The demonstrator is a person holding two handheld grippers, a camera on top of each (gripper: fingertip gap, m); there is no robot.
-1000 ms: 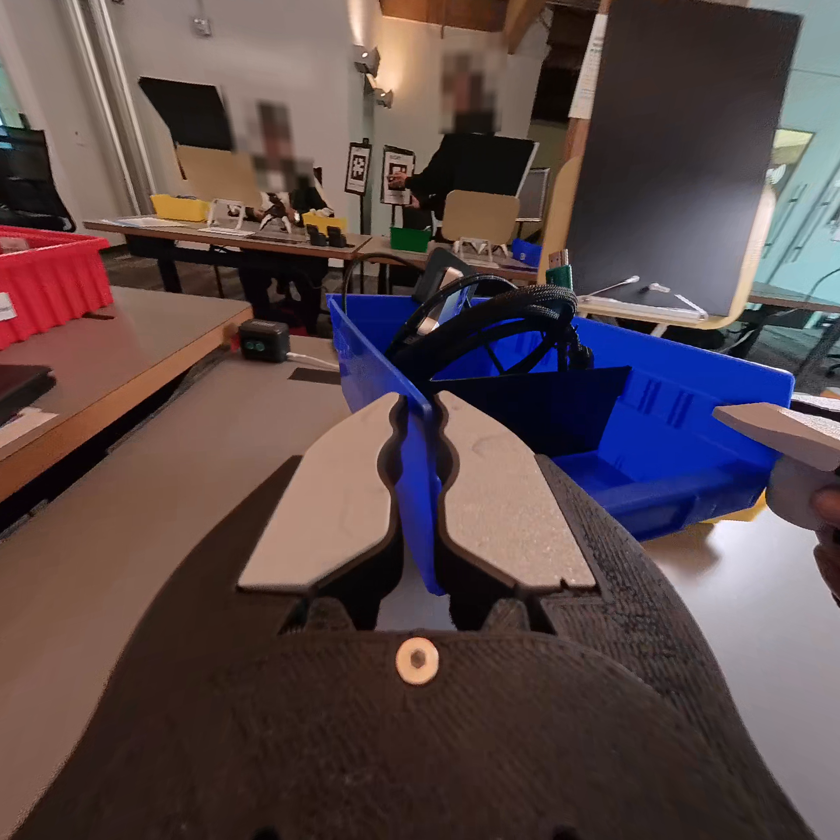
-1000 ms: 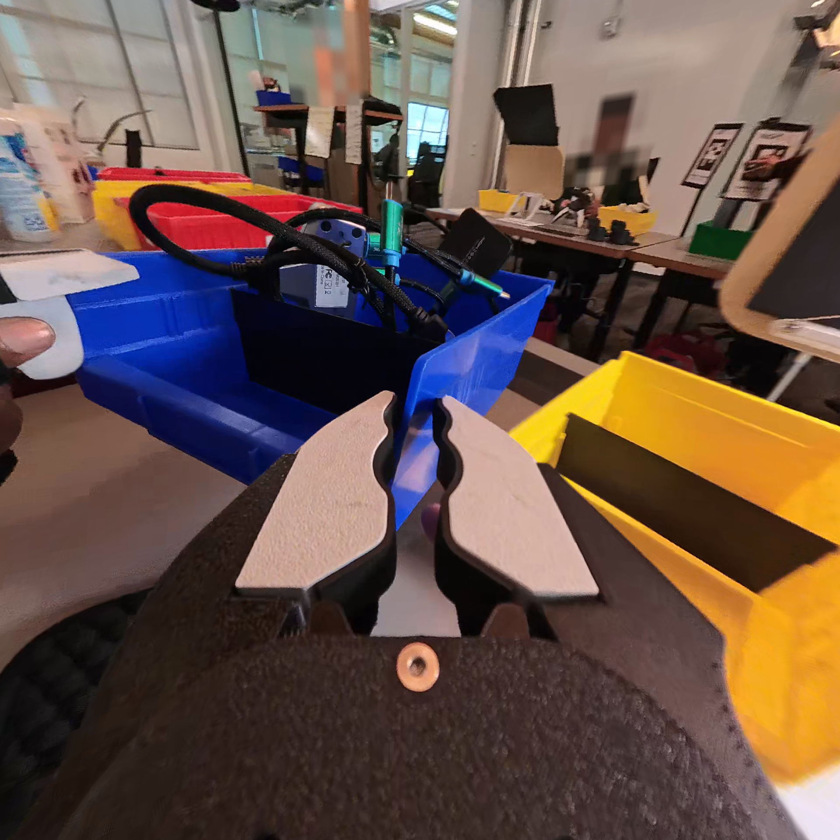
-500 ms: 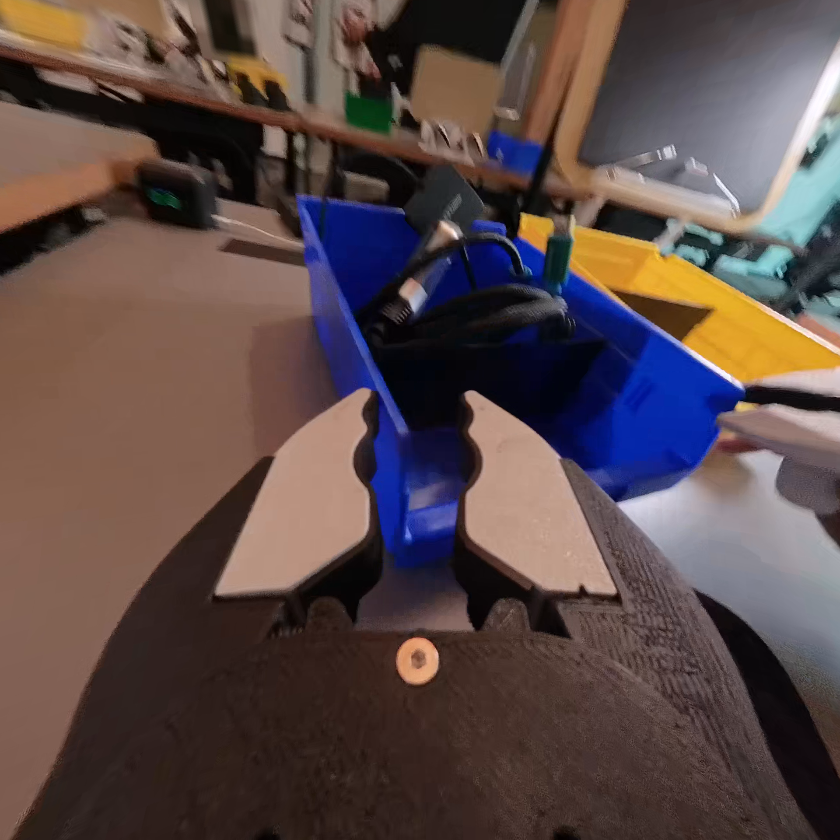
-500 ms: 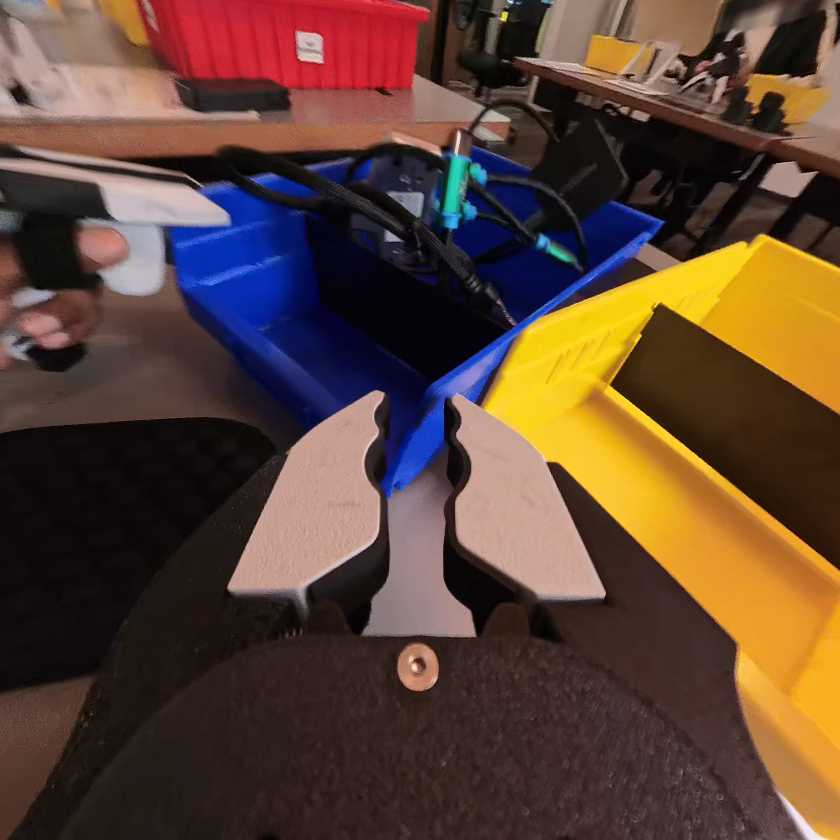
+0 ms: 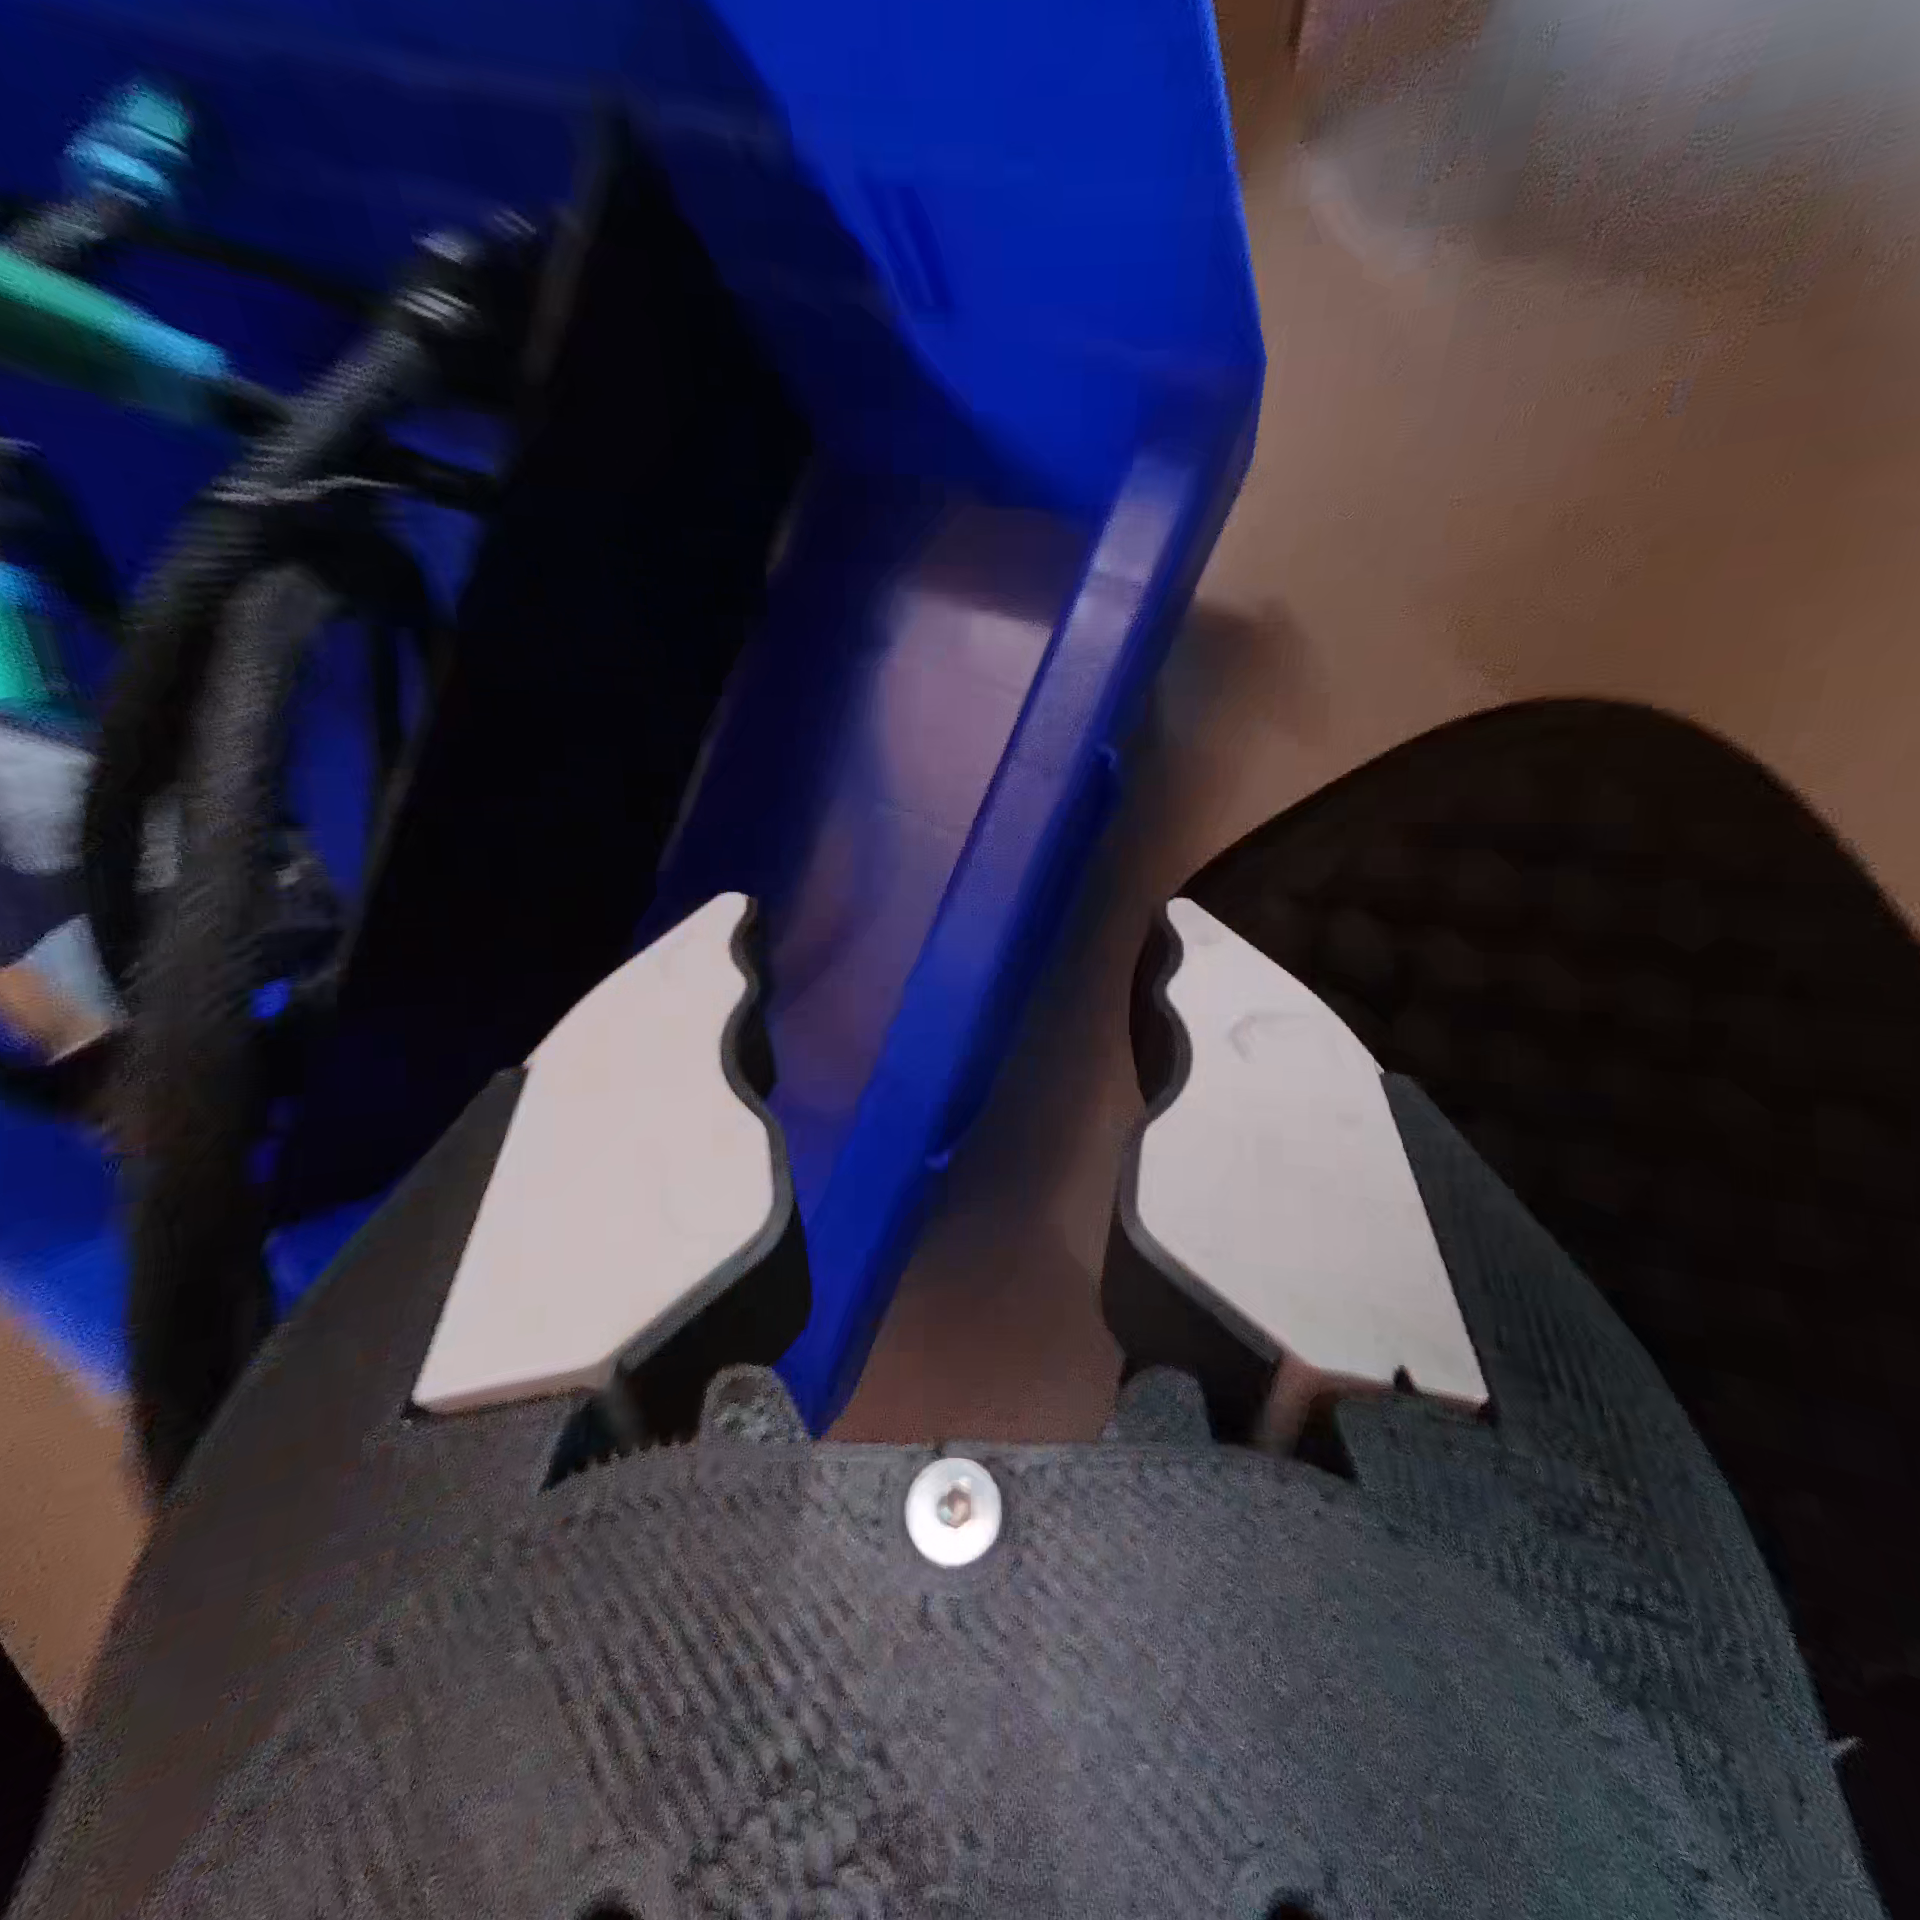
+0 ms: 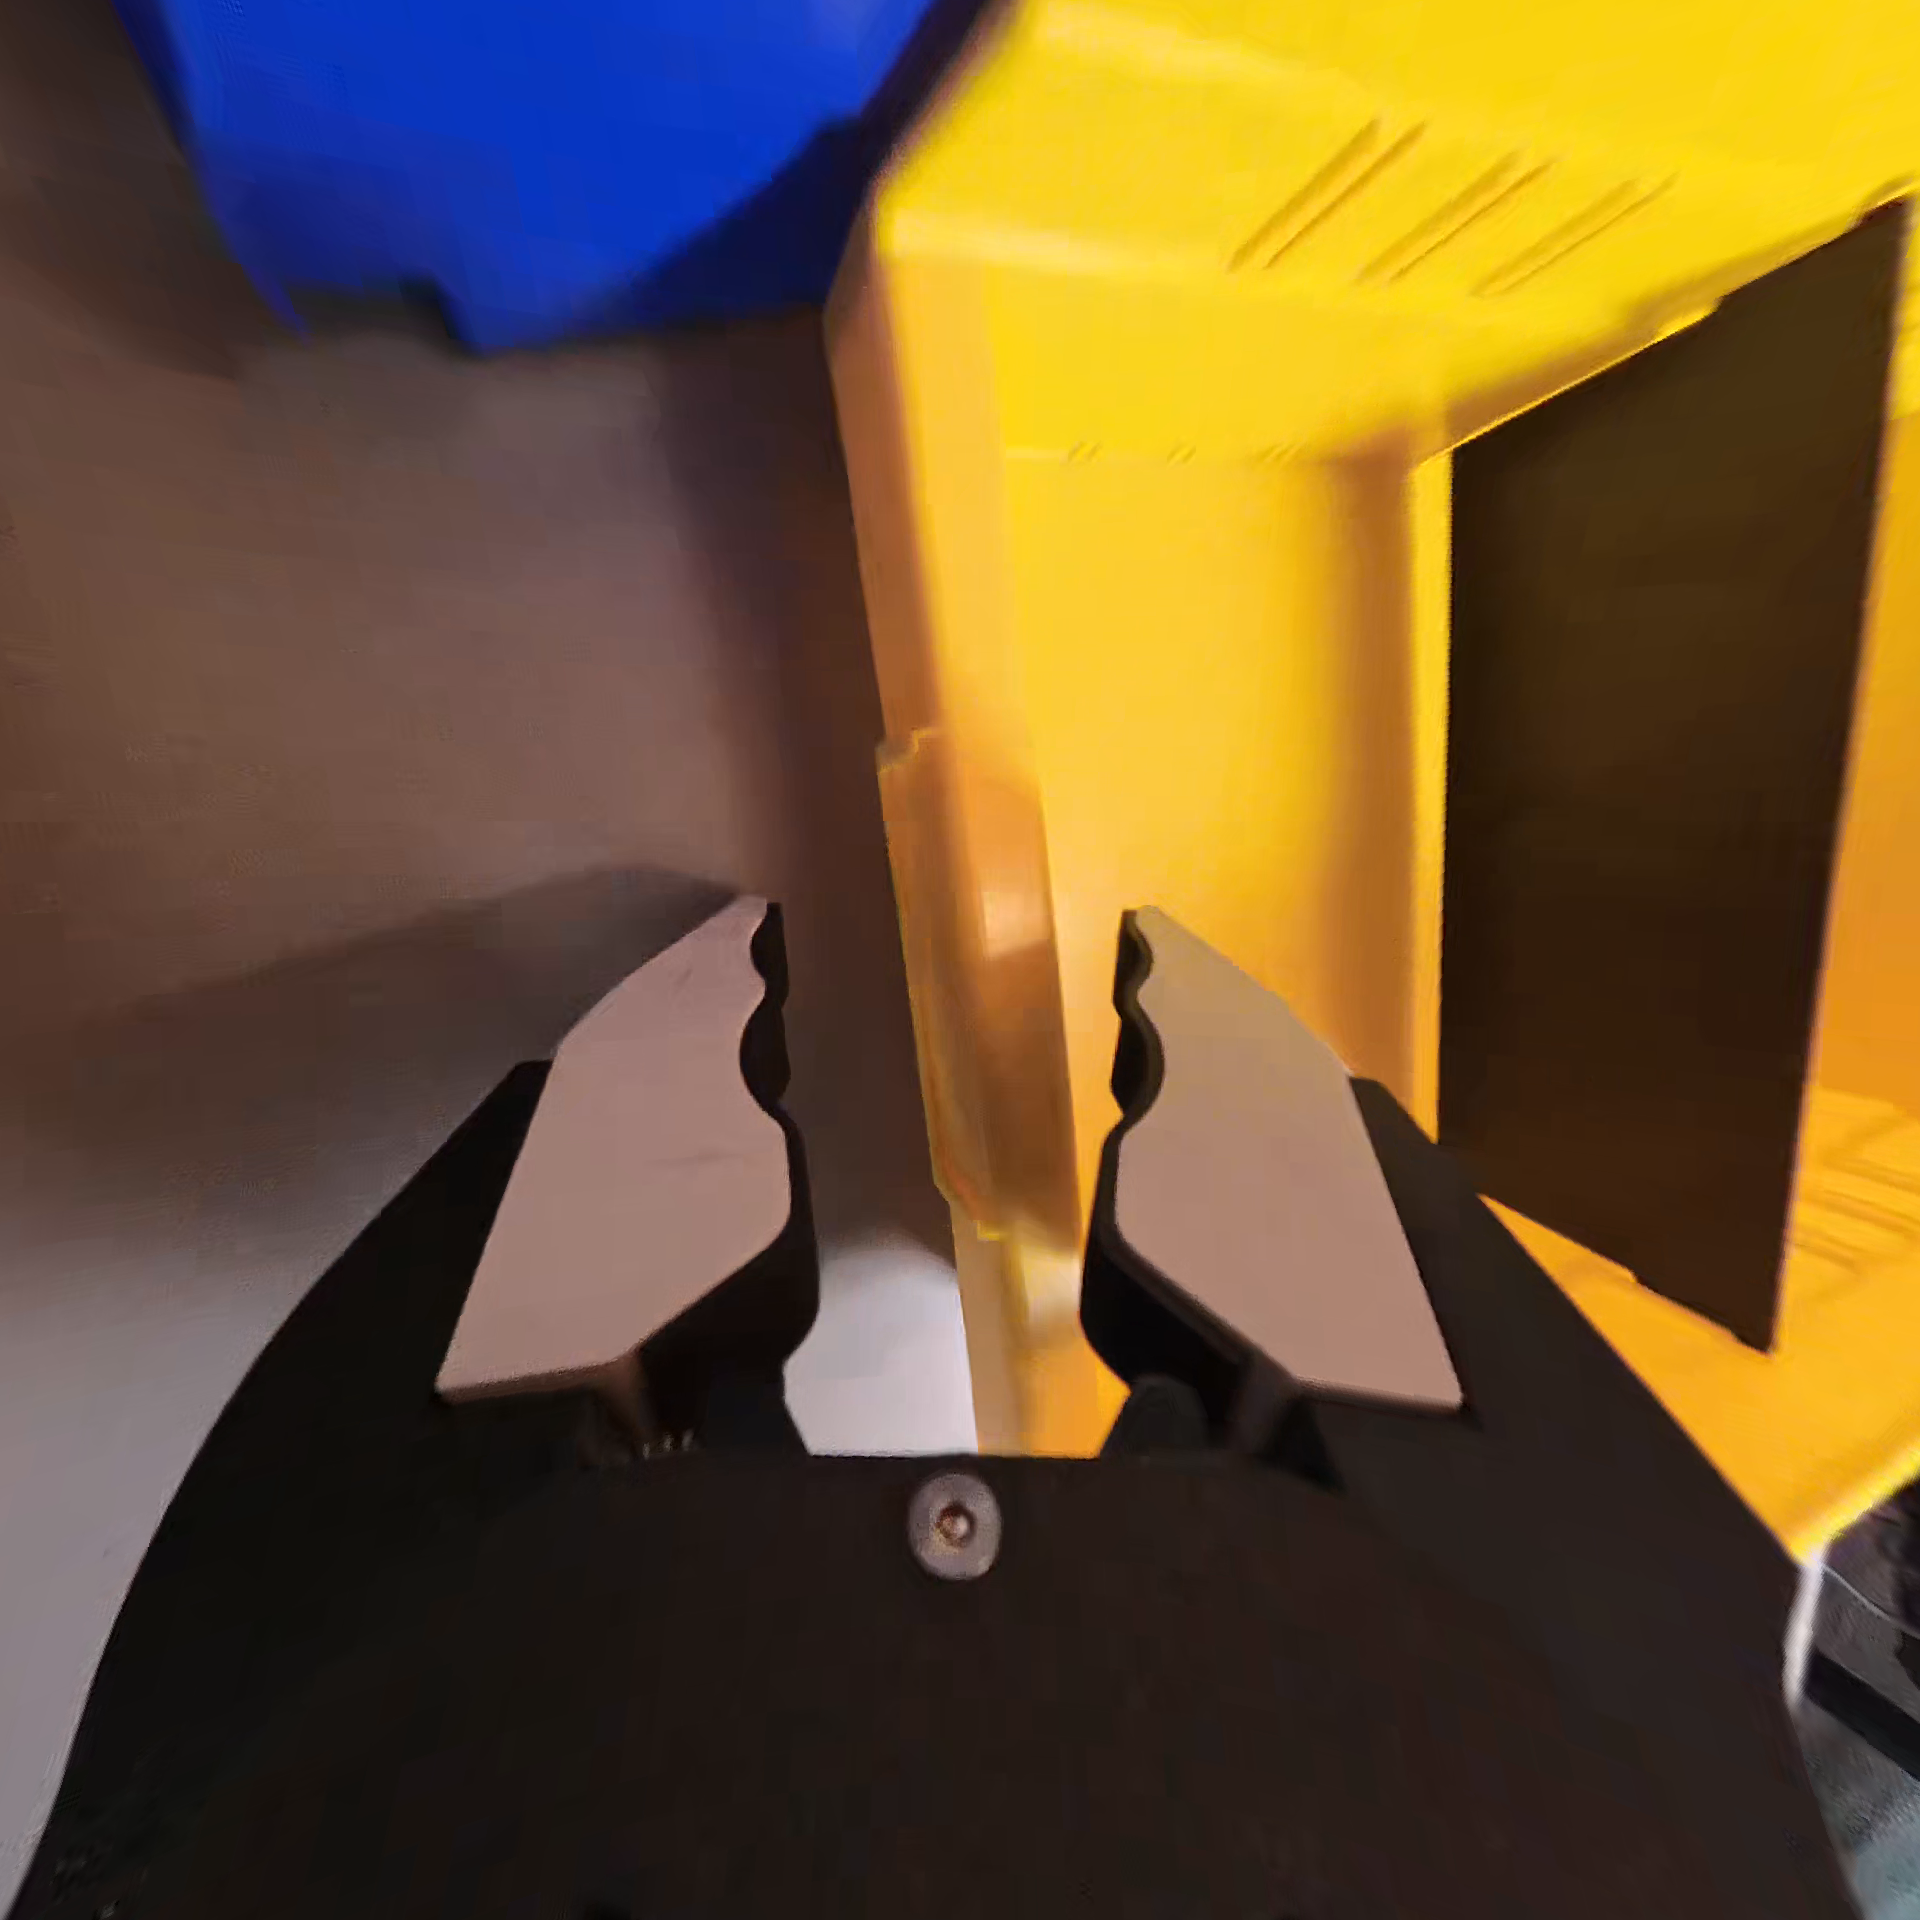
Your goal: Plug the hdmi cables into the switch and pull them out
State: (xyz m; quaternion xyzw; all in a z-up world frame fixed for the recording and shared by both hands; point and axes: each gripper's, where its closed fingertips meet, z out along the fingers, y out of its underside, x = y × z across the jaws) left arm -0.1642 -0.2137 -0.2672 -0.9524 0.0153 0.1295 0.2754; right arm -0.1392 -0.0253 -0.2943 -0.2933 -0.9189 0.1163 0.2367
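Note:
A blue bin (image 5: 1039, 312) holds a blurred tangle of black braided cables (image 5: 229, 582) with teal plugs (image 5: 125, 343) at its left end, behind a black divider (image 5: 623, 623). My left gripper (image 5: 951, 914) is open, tilted steeply down, and its jaws straddle the bin's front wall without gripping it. My right gripper (image 6: 940, 914) is open and straddles the left wall of a yellow bin (image 6: 1195, 520); a corner of the blue bin (image 6: 520, 135) shows above it. No switch can be made out in the blur.
The bins stand on a brown tabletop (image 6: 364, 623). The yellow bin has a black divider (image 6: 1662, 779) and looks empty in front of it. A black rounded shape (image 5: 1662, 1039), likely the other gripper's body, lies right of the left gripper. Both views are motion-blurred.
Both grippers have tipped downward and opened wider, from nearly shut on the blue bin's corners. The right one has shifted from the blue bin's corner to the yellow bin's wall. The room background is gone from view.

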